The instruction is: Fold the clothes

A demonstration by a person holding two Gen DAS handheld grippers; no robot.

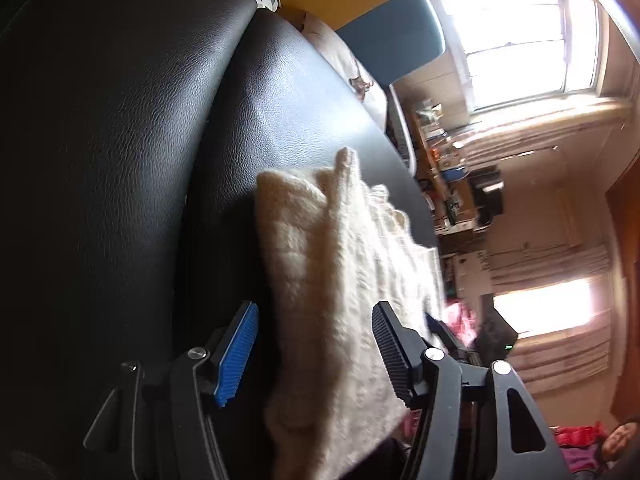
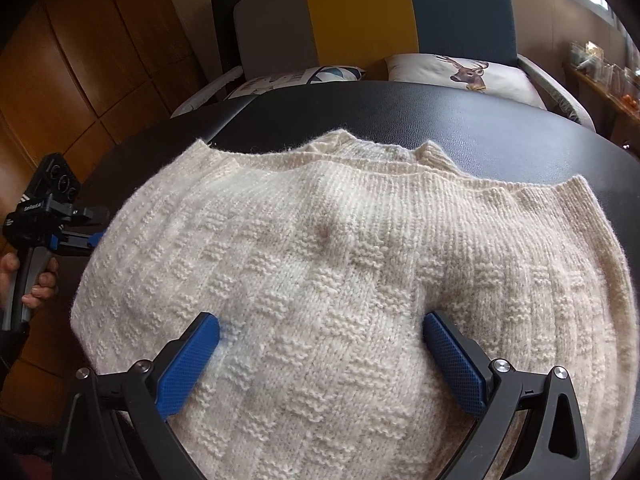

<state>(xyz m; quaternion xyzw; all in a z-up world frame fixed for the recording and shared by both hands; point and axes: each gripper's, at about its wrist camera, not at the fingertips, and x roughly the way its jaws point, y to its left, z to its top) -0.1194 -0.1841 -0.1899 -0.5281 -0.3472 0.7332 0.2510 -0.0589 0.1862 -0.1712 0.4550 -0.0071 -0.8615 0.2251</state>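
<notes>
At far left of the right wrist view, a hand [image 2: 38, 280] carries our left gripper [image 2: 94, 236] just off the left edge of the cream knitted sweater [image 2: 340, 264]. In its own view the left gripper [image 1: 316, 356] has its jaws spread, the sweater [image 1: 340, 280] lying between the pads without being pressed; it is released. The sweater lies folded on the black padded surface [image 2: 500, 136], ribbed hem toward the far side, several layers stacked at that edge.

Centre: our right gripper [image 2: 320, 364] stands wide apart over the near part of the knit. Its fingertips [image 2: 200, 344] rest on or just above the fabric; we cannot tell which. Nothing is clamped.

We judge the fold to be largely laid, the step in hand being to let go and tidy. To do this well, we would lift both tools straight off so the ribbed pads do not snag the loose wool, then take the next pinch at an outer edge through all layers, keeping the hems aligned.

Right: the black padded surface [image 1: 280, 92] is grained, glossy and apparently slippery, so the bundle may slide if dragged. Beyond it stand a sofa [image 2: 400, 20] with yellow and teal back panels, a deer-print cushion [image 2: 460, 76], wooden panelling, a cluttered shelf [image 1: 440, 148], and bright windows [image 1: 516, 32].
</notes>
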